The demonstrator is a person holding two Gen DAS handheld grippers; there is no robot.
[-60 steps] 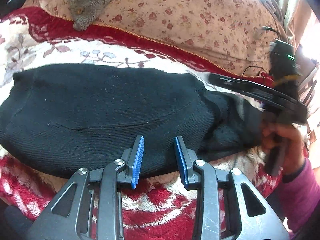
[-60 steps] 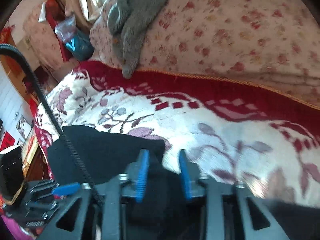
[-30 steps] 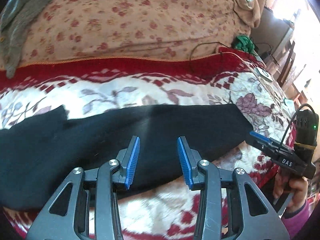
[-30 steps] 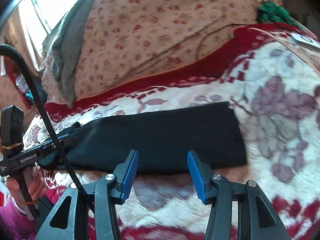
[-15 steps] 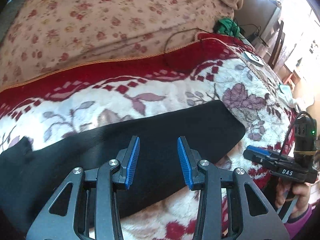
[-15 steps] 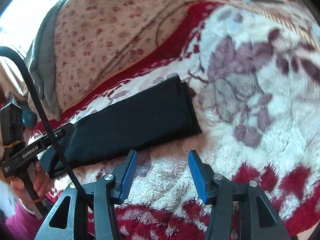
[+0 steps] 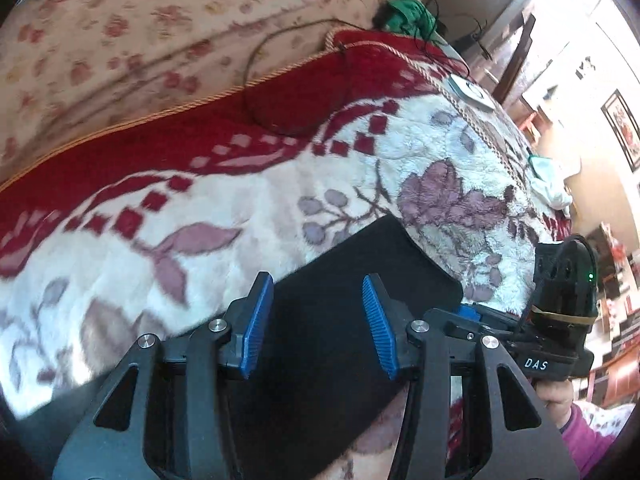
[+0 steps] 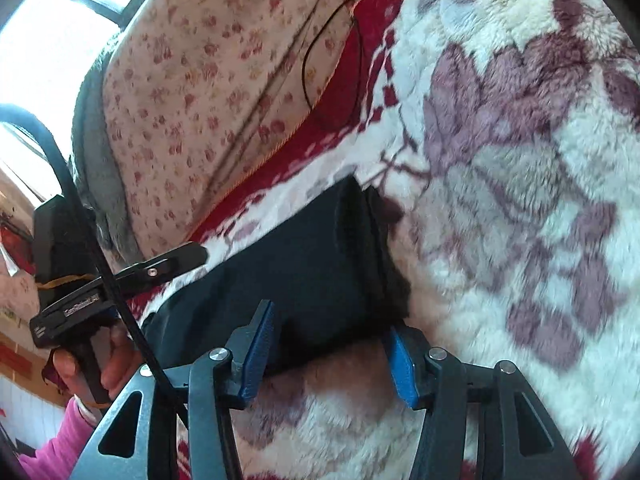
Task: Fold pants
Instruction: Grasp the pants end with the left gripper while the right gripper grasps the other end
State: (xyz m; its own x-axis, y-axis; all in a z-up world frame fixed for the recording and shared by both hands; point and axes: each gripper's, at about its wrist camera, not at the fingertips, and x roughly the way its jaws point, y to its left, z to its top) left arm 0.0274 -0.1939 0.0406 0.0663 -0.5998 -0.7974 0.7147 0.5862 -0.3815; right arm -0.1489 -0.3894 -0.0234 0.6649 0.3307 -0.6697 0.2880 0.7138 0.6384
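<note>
The black pants [image 7: 344,320] lie flat as a long strip on the red and white floral blanket [image 7: 224,208]; the cuff end shows in the right wrist view [image 8: 320,264]. My left gripper [image 7: 318,324] is open, its blue pads over the leg near the cuff. My right gripper [image 8: 328,356] is open, its jaws straddling the near edge of the cuff end. The right gripper also shows in the left wrist view [image 7: 472,314], low at the cuff's corner. The left gripper shows in the right wrist view [image 8: 176,258], over the pants further along.
A floral quilt [image 7: 160,32] is piled along the back with a thin black cable [image 7: 280,36] across it. A grey garment [image 8: 96,168] lies on the quilt. A green object [image 7: 408,12] and a white device [image 7: 470,92] sit at the blanket's far corner. Furniture stands at the right [image 7: 608,240].
Both grippers have moved along the pants toward the cuff end and come down close to it. The right gripper, which stood off from the cuff, now straddles its near edge.
</note>
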